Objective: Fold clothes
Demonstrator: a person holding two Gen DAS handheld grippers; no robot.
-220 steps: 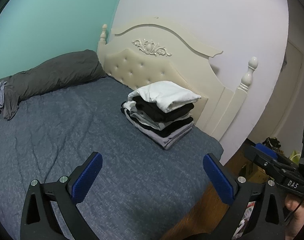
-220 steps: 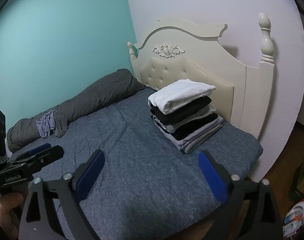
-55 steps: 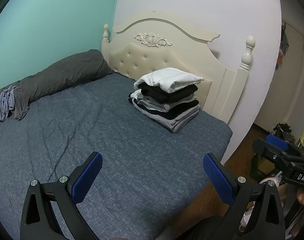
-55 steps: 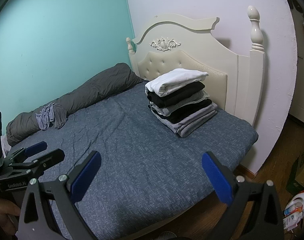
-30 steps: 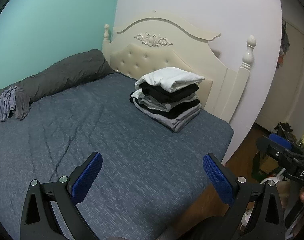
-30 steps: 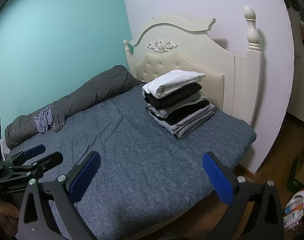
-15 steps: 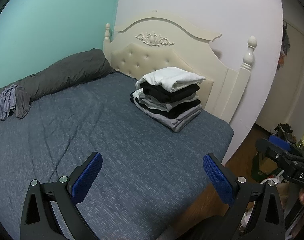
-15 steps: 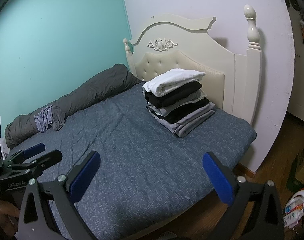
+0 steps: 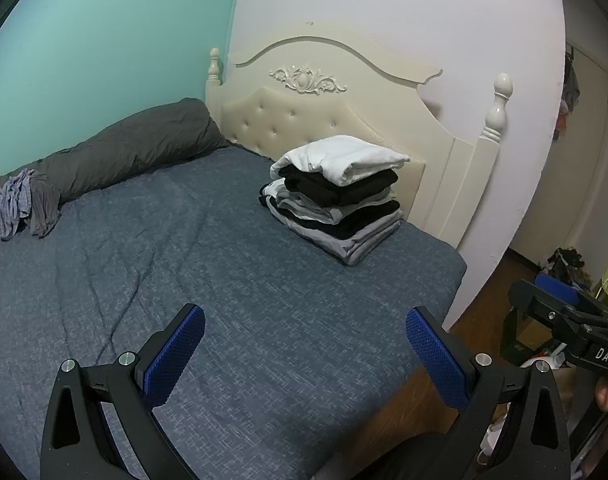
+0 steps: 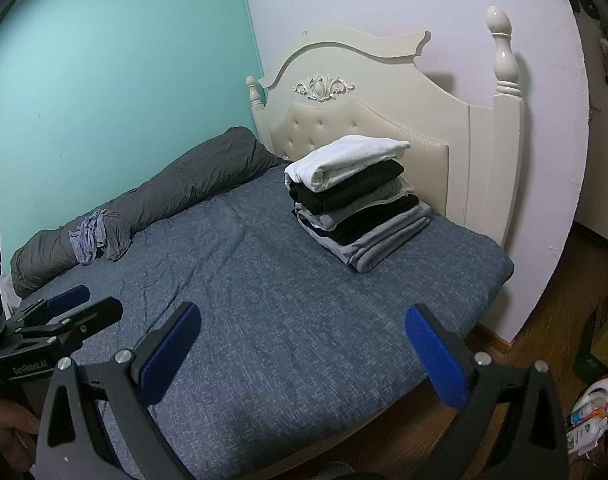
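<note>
a bedroom with a teal wall and a white wall holds a bed [image 9: 264, 300] covered in a blue-grey sheet, its cream tufted headboard [image 9: 316, 120] at the far end and a rolled dark grey duvet [image 9: 124, 152] along the teal wall. a stack of folded clothes [image 9: 336, 196], white on top over black and grey layers, sits on the sheet just in front of the headboard, while a crumpled bluish garment [image 9: 12, 204] lies against the duvet, well apart from the stack. the left gripper [image 9: 304, 356] and right gripper [image 10: 302, 354] hang over the near edge of the bed, each with its blue-padded fingers [image 9: 176, 356] spread wide and holding nothing.
</note>
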